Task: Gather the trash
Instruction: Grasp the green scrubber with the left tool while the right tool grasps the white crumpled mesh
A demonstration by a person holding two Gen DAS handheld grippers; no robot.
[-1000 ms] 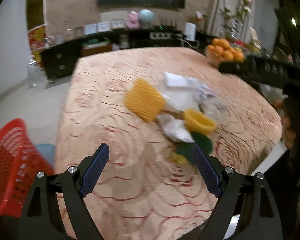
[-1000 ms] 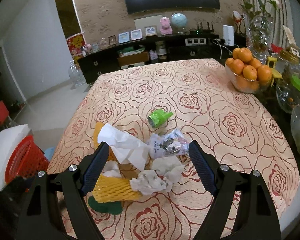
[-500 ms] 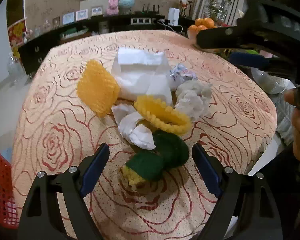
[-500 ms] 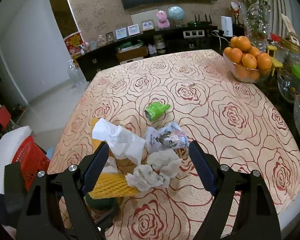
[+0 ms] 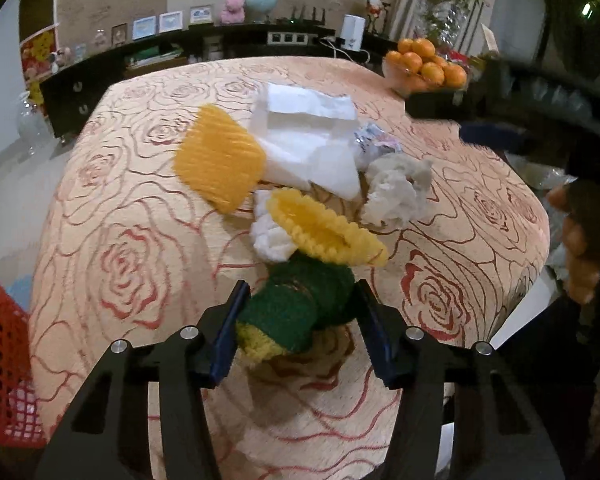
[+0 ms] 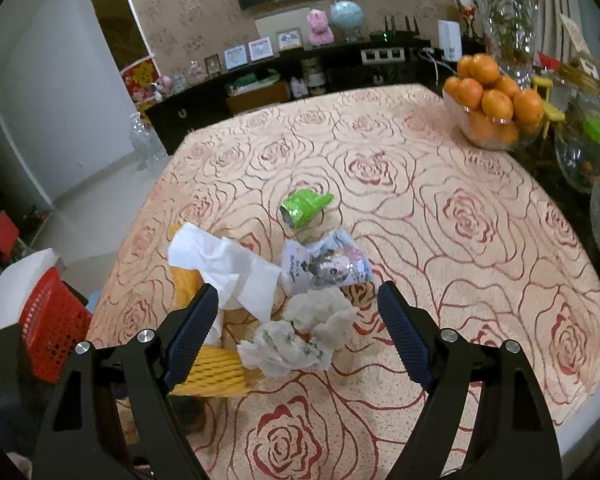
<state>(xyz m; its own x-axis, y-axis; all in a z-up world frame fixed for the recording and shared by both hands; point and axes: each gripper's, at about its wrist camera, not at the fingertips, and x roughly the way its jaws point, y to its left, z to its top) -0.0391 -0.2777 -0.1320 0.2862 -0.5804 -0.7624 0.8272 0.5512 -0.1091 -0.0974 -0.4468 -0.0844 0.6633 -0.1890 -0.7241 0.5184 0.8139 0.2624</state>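
At the far left, a red plastic mesh basket (image 5: 0, 360) stood on the floor below the table edge, well placed to receive the refuse. The table itself, under a beige rose-patterned cloth (image 5: 120, 240), carried the litter in one loose heap near its front edge.

The left gripper (image 5: 300, 320) straddled a green scouring sponge with a yellow base (image 5: 296, 312), which lay on the cloth at the near end of the heap. Its jaws were closing, with the sponge between them and both pads at or against its flanks; a firm grip could not be confirmed. This piece lay nearest and uppermost, hence a sensible first pick.

Beyond it lay a yellow foam fruit net (image 5: 324, 232), a second, flattened yellow foam net (image 5: 220, 160) and a sheet of white tissue paper (image 5: 304, 132).

The right gripper (image 6: 296, 320) hung with jaws wide apart above a crumpled wad of white tissue (image 6: 300, 340), holding nothing. A printed foil wrapper (image 6: 324, 268) and a bright green plastic piece (image 6: 304, 208) lay further on; a glass bowl of oranges (image 6: 492, 108) stood at the far right.

Against the view a second earlier, the left gripper had dropped closer and its jaws narrowed from well apart; the right had sunk slightly, its opening unchanged.
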